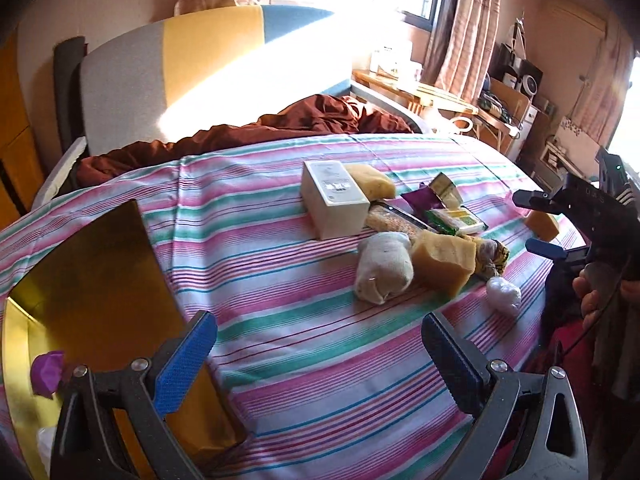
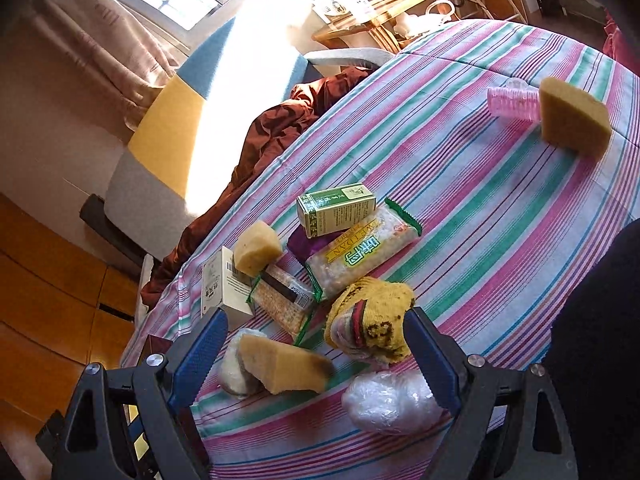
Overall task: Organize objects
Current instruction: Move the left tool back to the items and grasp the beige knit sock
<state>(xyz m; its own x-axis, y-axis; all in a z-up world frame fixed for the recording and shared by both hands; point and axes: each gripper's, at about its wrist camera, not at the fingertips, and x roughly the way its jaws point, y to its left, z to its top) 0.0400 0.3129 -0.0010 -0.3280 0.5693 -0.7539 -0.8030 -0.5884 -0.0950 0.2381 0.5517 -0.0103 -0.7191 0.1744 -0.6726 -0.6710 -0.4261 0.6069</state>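
Observation:
A pile of small objects lies on the striped bedspread [image 1: 304, 360]. In the left wrist view I see a white box [image 1: 334, 200], a white sock roll [image 1: 384, 272], a yellow sponge block [image 1: 444, 264] and a plastic-wrapped ball [image 1: 504, 296]. My left gripper [image 1: 318, 344] hovers open in front of the pile, empty. My right gripper [image 1: 536, 224] comes in from the right, open. In the right wrist view, the right gripper [image 2: 316, 332] stands open just above a sponge wedge [image 2: 284, 368], a yellow sock bundle [image 2: 372, 328] and the wrapped ball [image 2: 388, 400], gripping none.
A gold box [image 1: 80, 280] holding a purple wrapper [image 1: 48, 372] sits at the left. A green carton [image 2: 336, 210], snack packets [image 2: 364, 256], another sponge [image 2: 572, 120] and a pink roller [image 2: 514, 104] lie on the bedspread. A brown quilt [image 1: 312, 120] is bunched against the headboard.

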